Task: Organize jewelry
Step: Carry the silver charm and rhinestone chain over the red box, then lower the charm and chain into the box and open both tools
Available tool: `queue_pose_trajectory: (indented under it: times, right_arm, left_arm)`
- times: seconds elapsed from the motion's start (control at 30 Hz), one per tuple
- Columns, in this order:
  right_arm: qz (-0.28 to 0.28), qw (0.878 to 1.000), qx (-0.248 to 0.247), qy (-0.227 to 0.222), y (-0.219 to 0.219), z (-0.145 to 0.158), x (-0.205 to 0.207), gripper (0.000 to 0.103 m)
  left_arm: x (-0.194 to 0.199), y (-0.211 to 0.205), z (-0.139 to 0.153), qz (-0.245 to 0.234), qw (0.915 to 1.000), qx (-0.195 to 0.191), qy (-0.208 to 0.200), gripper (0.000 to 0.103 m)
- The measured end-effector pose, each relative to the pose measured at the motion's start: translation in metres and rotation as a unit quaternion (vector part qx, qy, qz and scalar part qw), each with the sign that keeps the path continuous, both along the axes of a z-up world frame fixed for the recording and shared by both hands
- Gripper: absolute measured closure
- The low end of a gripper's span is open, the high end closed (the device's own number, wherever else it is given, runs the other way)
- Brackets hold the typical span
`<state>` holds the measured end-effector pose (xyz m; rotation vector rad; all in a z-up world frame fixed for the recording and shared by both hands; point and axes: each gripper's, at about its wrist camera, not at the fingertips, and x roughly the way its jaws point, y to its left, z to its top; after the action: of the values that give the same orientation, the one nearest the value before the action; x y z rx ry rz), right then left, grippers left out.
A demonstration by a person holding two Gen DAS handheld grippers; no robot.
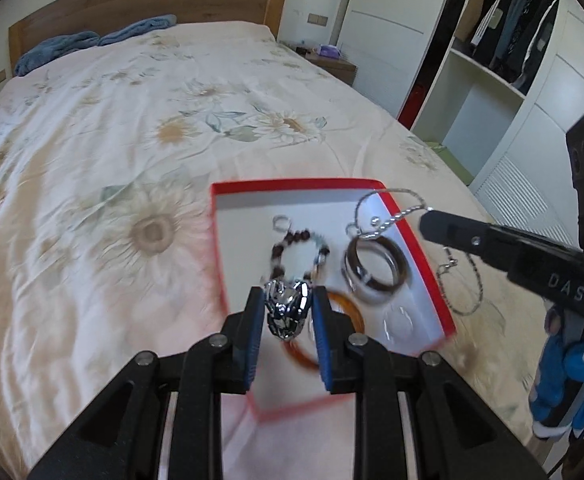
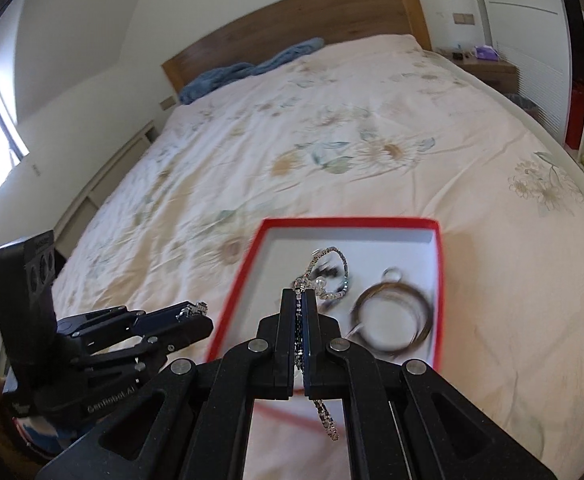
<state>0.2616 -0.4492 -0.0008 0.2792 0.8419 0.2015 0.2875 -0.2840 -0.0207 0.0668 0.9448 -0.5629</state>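
A red box (image 1: 423, 248) with a white inside lies on the bed; it also shows in the right wrist view (image 2: 439, 280). In it lie a beaded bracelet (image 1: 292, 248), brown and silver bangles (image 1: 395, 258) and an orange bangle (image 1: 355, 312). My left gripper (image 1: 286, 300) is shut on a shiny silver bracelet (image 1: 286, 312) above the box's near end. My right gripper (image 2: 300, 300) is shut on a silver chain (image 2: 331, 256) that loops over the box; the chain also hangs in the left wrist view (image 1: 403, 212).
The flowered bedspread (image 1: 132, 140) spreads all round the box. Blue towels (image 1: 92, 40) lie by the wooden headboard. A nightstand (image 1: 331, 64) and an open wardrobe (image 1: 503, 40) stand on the right. The left gripper shows at the left in the right wrist view (image 2: 188, 316).
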Motion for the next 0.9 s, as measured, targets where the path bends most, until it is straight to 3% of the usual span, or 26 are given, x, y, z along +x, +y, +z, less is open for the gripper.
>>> queue_pose_trajectory:
  times: [0.17, 0.4, 0.73, 0.8, 0.9]
  right_arm:
    - [-0.017, 1.0, 0.001, 0.014, -0.022, -0.023, 0.043, 0.1]
    - [-0.03, 0.999, -0.016, 0.038, -0.037, -0.058, 0.071, 0.099]
    - [-0.048, 0.996, -0.031, 0.066, -0.051, -0.085, 0.07, 0.095]
    - [-0.051, 0.996, -0.029, 0.068, -0.053, -0.084, 0.067, 0.086]
    - [-0.05, 0.996, -0.033, 0.068, -0.053, -0.079, 0.06, 0.082]
  left_arm:
    - [0.03, -0.028, -0.024, 0.002, 0.9999, 0.014, 0.009, 0.081]
    - [0.049, -0.047, -0.051, 0.003, 0.9994, 0.018, 0.031, 0.081]
    - [0.052, -0.054, -0.067, 0.008, 0.9984, 0.02, 0.053, 0.08]
    - [0.051, -0.052, -0.063, 0.009, 0.9984, 0.014, 0.053, 0.08]
    - [0.049, -0.049, -0.054, 0.009, 0.9987, 0.01, 0.05, 0.077]
